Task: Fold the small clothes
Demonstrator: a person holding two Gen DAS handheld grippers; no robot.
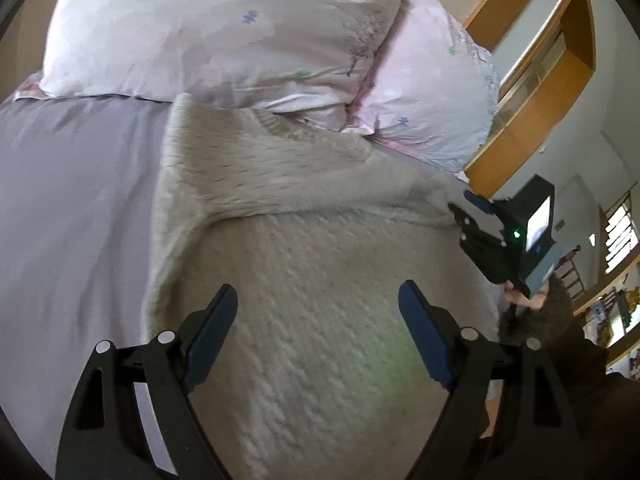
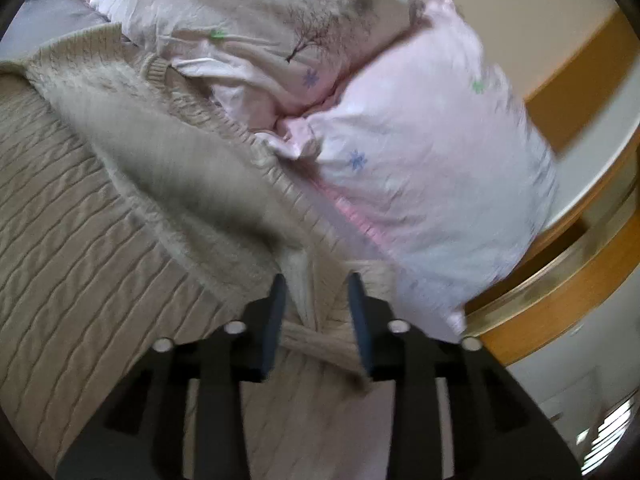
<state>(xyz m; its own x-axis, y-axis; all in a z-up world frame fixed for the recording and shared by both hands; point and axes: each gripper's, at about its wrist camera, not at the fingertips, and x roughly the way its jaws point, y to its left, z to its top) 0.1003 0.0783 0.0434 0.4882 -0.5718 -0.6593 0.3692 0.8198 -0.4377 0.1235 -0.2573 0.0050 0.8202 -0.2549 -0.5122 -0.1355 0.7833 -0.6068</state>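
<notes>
Beige cable-knit, the sweater (image 1: 320,240) lies spread on the bed (image 1: 72,200), its upper part folded over near the pink pillows (image 1: 224,36). The right hand-held gripper (image 2: 316,312) pinches a bunched fold of knit at the sweater's right edge, its fingers narrowed on the cloth, so it seems the nearer one to carry that edge leftward across the body. The left hand-held gripper (image 1: 318,320) hovers spread wide above the middle, holding nothing.

Two pink floral pillows (image 1: 224,36) are propped at the head of a lavender bedsheet (image 1: 72,184); a wooden shelf unit (image 1: 548,80) is seen beyond.
</notes>
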